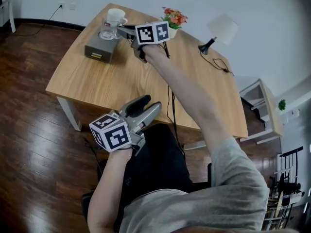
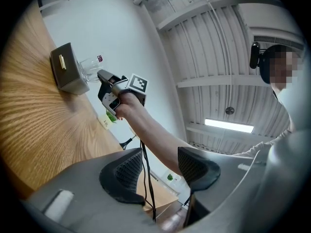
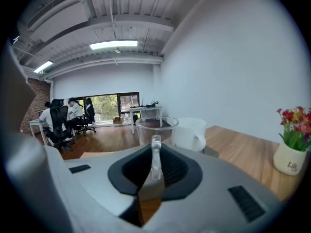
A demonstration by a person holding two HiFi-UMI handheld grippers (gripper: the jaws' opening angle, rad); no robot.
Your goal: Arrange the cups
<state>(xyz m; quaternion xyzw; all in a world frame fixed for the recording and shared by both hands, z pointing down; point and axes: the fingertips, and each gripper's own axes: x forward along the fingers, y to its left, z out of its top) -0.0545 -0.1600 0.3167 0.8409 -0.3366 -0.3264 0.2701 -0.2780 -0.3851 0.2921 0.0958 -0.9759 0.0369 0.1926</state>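
Our right hand-held gripper (image 1: 121, 31) (image 3: 155, 159) is clamped on the handle (image 3: 155, 155) of the glass (image 1: 108, 30) (image 3: 146, 132). In the right gripper view the clear handle stands upright, pinched between the two dark pads. The glass is straight ahead of the jaws and looks empty. It is over the top of the grey box (image 1: 99, 47) (image 2: 68, 72), but we cannot tell whether its base touches the box. The white mug (image 1: 115, 17) (image 3: 189, 132) stands on the same box, just beside the glass on the far side. We cannot make out what is inside the mug. The box is at the far left corner of the surface (image 1: 146, 81).

Our right arm is stretched nearly straight across the surface to that corner, with the hand-held gripper pointing a little downward. A flower pot (image 1: 173, 19) (image 3: 291, 154) stands on the surface to its right.

Our left hand-held gripper (image 1: 149, 103) (image 2: 160, 171) is held close to the body by the near edge of the surface. That arm is bent and the gripper is tilted upward. Its jaws stand apart and hold nothing, and it is well apart from both cups.
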